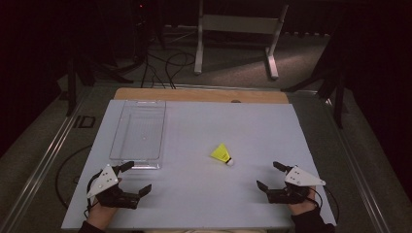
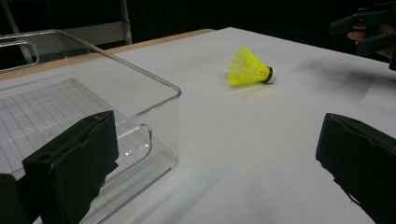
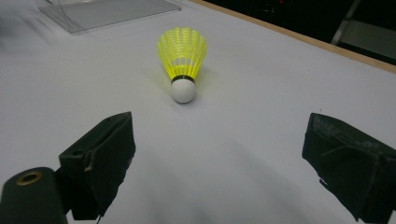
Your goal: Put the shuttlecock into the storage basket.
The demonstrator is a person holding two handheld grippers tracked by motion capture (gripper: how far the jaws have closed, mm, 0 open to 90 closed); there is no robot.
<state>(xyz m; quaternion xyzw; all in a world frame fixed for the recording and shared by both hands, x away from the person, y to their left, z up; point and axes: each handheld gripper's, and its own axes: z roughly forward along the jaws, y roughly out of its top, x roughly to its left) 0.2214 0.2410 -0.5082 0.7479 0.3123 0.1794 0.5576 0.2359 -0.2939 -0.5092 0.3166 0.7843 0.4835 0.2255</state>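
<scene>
Overhead looks forward — tool views face shuttlecock

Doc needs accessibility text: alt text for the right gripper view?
A yellow plastic shuttlecock lies on the white table, white cork tip toward the camera, ahead of the right gripper with its black jaws open. A clear plastic bin sits beyond.

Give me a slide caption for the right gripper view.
Open right gripper faces a yellow shuttlecock lying on the white table.
</scene>
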